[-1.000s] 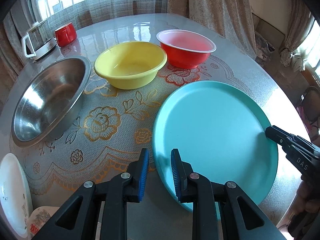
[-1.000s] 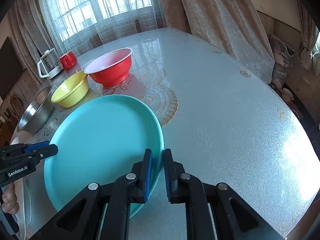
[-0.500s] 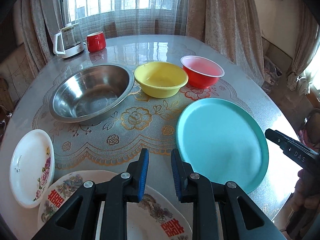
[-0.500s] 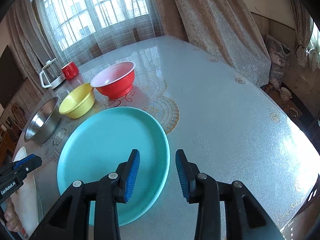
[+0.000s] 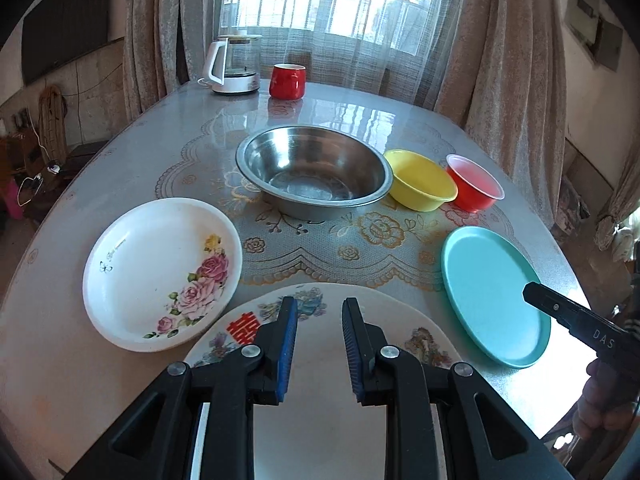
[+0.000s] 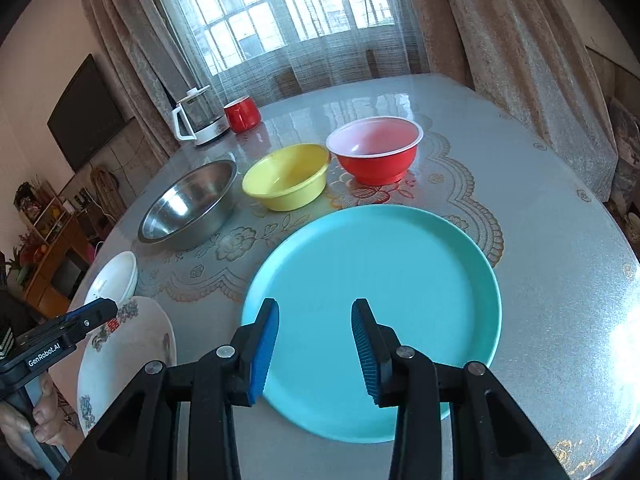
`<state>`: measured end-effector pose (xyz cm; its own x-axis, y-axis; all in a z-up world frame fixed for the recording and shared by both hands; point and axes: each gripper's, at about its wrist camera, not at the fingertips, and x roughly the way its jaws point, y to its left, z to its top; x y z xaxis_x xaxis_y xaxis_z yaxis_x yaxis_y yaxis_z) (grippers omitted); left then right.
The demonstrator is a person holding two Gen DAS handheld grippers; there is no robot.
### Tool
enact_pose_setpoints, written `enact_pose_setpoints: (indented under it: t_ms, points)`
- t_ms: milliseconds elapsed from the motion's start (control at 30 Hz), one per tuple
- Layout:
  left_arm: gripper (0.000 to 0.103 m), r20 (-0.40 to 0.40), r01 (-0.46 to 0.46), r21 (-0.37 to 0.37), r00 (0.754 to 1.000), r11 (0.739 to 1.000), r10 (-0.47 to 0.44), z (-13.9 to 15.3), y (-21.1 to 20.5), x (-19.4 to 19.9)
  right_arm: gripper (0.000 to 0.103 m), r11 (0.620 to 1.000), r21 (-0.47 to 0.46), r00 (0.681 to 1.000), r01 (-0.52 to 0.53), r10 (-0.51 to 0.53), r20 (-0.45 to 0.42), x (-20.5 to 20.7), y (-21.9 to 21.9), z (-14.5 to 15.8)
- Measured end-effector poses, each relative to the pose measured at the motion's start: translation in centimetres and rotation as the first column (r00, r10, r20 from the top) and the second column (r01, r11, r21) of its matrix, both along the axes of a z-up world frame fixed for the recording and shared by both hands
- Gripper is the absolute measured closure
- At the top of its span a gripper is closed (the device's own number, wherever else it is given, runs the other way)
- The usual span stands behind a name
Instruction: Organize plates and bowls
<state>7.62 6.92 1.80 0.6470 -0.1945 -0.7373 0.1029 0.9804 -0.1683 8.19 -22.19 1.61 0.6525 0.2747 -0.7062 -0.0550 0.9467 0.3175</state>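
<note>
Curtained windows back a round table (image 5: 120, 152) under a lace-printed cover, carrying a steel bowl (image 5: 314, 178), a yellow bowl (image 5: 422, 186) and a red bowl (image 5: 474, 188) in a row, with three plates nearer the person. Left gripper (image 5: 318, 332) hangs with its jaws narrowly parted and empty over the large oval platter (image 5: 404, 320); the rose-printed white plate (image 5: 160, 272) lies just to its left, apart from the platter's rim. Right gripper (image 6: 314, 344), its jaws having just opened and holding nothing, hovers above the near edge of the teal plate (image 6: 372, 280), which rests flat, straight ahead of it. Each plate thus lies nearest its own hand; the platter between them favours the left.
</note>
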Motion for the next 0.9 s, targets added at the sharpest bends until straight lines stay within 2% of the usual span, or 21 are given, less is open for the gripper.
enact_pose_setpoints:
  t_ms: [200, 333, 467, 600, 700, 800, 900]
  points:
    - [0.079, 0.005, -0.103, -0.016, 0.995, 0.995, 0.103, -0.6, 4.7, -1.8, 0.065, 0.994, 0.028, 0.994, -0.108, 0.108, -0.015, 1.0, 4.2, 0.1]
    - [0.079, 0.014, -0.191, -0.040, 0.981, 0.981, 0.192, -0.7, 8.5, -2.8, 0.065, 0.983, 0.046, 0.984, -0.178, 0.179, -0.021, 1.8, 7.1, 0.6]
    - [0.079, 0.015, -0.270, -0.062, 0.962, 0.961, 0.272, -1.0, 11.8, -3.2, 0.065, 0.954, 0.137, 0.961, -0.267, 0.274, -0.031, 2.9, 10.5, 1.1]
    - [0.079, 0.007, -0.324, -0.065, 0.946, 0.944, 0.325, -1.5, 14.5, -3.1, 0.065, 0.930, 0.159, 0.940, -0.331, 0.339, -0.031, 4.3, 14.5, 1.5]
    - [0.079, 0.003, -0.343, -0.060, 0.939, 0.938, 0.343, -1.9, 15.9, -2.8, 0.066, 0.924, 0.166, 0.933, -0.345, 0.357, -0.052, 5.9, 16.7, 1.2]
    - [0.079, -0.009, -0.364, -0.080, 0.931, 0.928, 0.364, -2.2, 17.0, -2.2, 0.075, 0.921, 0.195, 0.926, -0.336, 0.361, -0.111, 7.5, 18.6, 0.4]
    - [0.079, -0.035, -0.379, -0.103, 0.925, 0.920, 0.377, -2.5, 17.9, -1.3, 0.080, 0.921, 0.220, 0.920, -0.320, 0.358, -0.158, 9.1, 20.2, -0.7]
